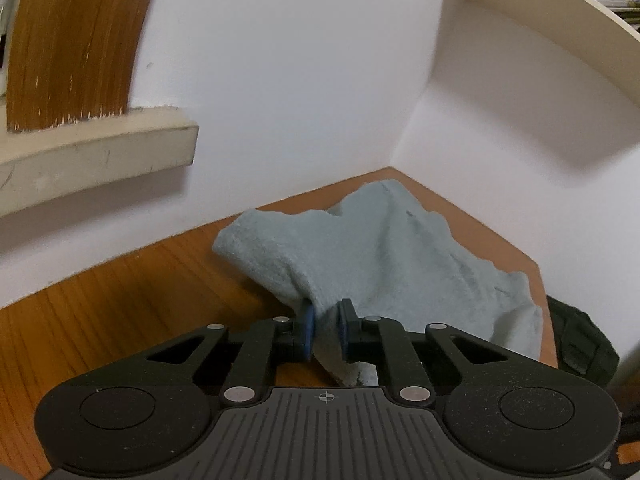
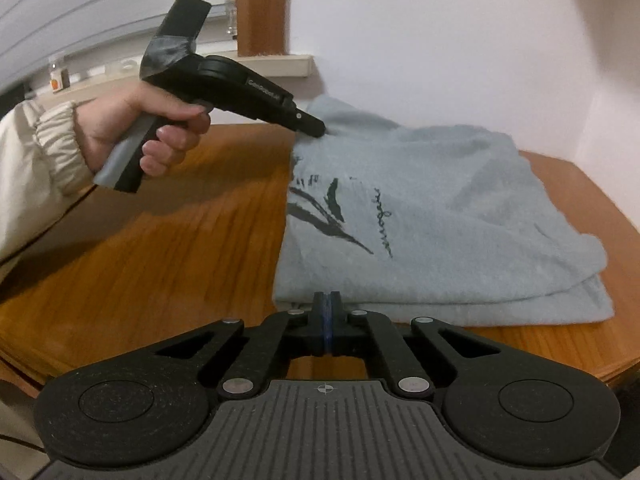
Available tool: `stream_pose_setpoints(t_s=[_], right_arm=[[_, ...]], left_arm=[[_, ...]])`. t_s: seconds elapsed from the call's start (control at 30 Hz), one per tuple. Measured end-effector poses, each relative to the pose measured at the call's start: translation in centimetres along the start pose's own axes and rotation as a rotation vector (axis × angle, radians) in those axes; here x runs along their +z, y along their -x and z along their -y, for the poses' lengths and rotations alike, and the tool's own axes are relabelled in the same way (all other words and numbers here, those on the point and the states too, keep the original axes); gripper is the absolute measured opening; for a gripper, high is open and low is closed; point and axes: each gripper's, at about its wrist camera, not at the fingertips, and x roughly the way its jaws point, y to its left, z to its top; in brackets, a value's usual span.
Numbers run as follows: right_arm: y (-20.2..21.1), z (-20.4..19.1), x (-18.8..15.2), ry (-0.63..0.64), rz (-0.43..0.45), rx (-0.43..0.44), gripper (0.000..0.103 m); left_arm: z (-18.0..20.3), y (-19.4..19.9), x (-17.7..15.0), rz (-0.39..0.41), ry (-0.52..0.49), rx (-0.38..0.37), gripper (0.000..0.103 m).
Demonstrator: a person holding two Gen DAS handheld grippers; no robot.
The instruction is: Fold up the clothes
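The wooden table point(image 2: 160, 240) sat in a white-walled corner below a window sill point(image 1: 96, 152). On its far right lay the light blue shirt point(image 2: 440, 220), partly folded. My left gripper point(image 1: 326, 324) had pinched a fold at the shirt's far left edge. My right gripper point(image 2: 327, 312) stood with its tongs pressed together at the shirt's near edge; I could not tell whether cloth was caught.

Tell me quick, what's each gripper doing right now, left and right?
Left gripper: closed on a fold of the light blue garment.
Right gripper: fingers fully closed at the garment's near edge; whether they pinch any cloth cannot be told.
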Motion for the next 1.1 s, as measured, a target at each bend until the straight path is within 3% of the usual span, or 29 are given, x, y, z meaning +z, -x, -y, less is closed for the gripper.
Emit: stream_pose_setpoints(t_s=[0.1,0.2,0.23,0.33,0.37,0.57,0.87,0.93,1.1], right_arm=[[-0.2,0.0,0.3,-0.025,0.041,0.012,0.004],[-1.0,-0.6,0.9,-0.029,0.062,0.024,0.025],[-1.5,-0.8,1.1,-0.021,0.059,0.021,0.027],[-3.2,-1.0,1.5,-0.004,0.037,-0.001,0.023],[-3.6,-0.9,1.4,-0.005,0.029,-0.002,0.005],[-1.8,-0.1,0.9,0.013,0.028,0.011,0.001],[0.3,0.9,-0.3,0.056,-0.022,0.008,0.001],[0.8,1.3,-0.6,0.05,-0.009,-0.005,0.001],[0.2,1.2,0.0,0.03,0.053,-0.003,0.007]], left_arm=[[0.3,0.1,-0.3,-0.006,-0.005,0.009,0.013],[0.5,-0.1,-0.3,-0.011,-0.007,0.011,0.013],[0.5,-0.1,-0.3,-0.009,-0.005,0.01,0.013],[0.6,0.2,-0.2,0.0,-0.004,0.004,0.013],[0.7,0.4,-0.2,0.007,-0.003,0.003,0.013],[1.3,1.0,-0.1,0.031,-0.026,-0.006,0.013],[0.3,1.8,0.4,0.046,0.021,-0.028,0.012],[-0.1,1.8,0.4,0.023,0.03,-0.056,0.012],[0.5,1.7,0.1,0.007,0.011,-0.026,0.012]])
